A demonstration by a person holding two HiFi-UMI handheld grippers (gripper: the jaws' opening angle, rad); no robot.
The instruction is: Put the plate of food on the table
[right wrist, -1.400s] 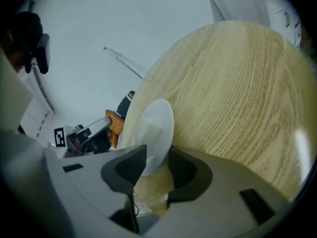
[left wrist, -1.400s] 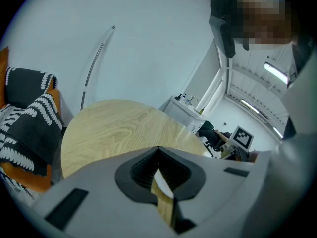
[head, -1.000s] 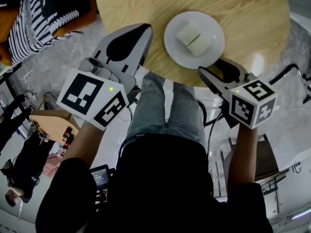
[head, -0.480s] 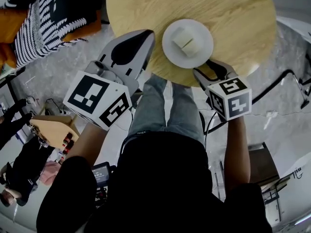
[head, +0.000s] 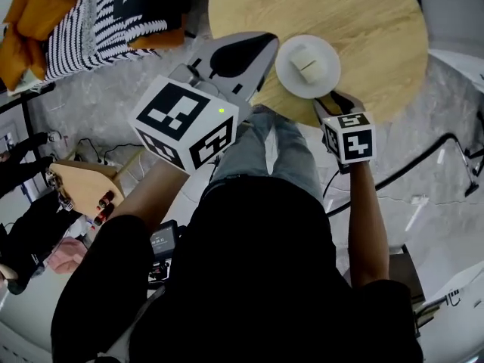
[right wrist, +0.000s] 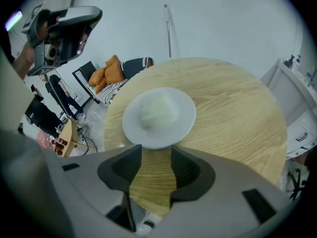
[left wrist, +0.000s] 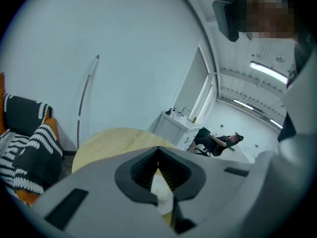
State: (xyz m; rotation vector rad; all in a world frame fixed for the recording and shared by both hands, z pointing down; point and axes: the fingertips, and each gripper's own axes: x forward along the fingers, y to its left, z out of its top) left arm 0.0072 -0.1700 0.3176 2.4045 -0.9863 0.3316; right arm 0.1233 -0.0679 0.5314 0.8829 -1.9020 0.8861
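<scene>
Lifted higher, our left tool [left wrist: 159, 166] stands closed, while our right tool [right wrist: 156, 151], jaws apart but just narrowing on nothing, sits just behind the round white plate of food [right wrist: 184, 114], which we judge already set on the round wooden desk [right wrist: 237, 108].

A studio or lab room dressed as a living corner is shown. A round wooden table [head: 363, 21] is set on a grey marbled floor [head: 113, 97]. Left of the table, a seat piled with orange cushions [head: 30, 21] and a black-and-white striped throw [head: 106, 13] is seen, and loose cables [head: 94, 151] are strewn further out from it. Beyond the table, a white sink cabinet [left wrist: 176, 123], a person seated in an office chair [left wrist: 218, 142] and ceiling strip lights [left wrist: 270, 72] are visible.
</scene>
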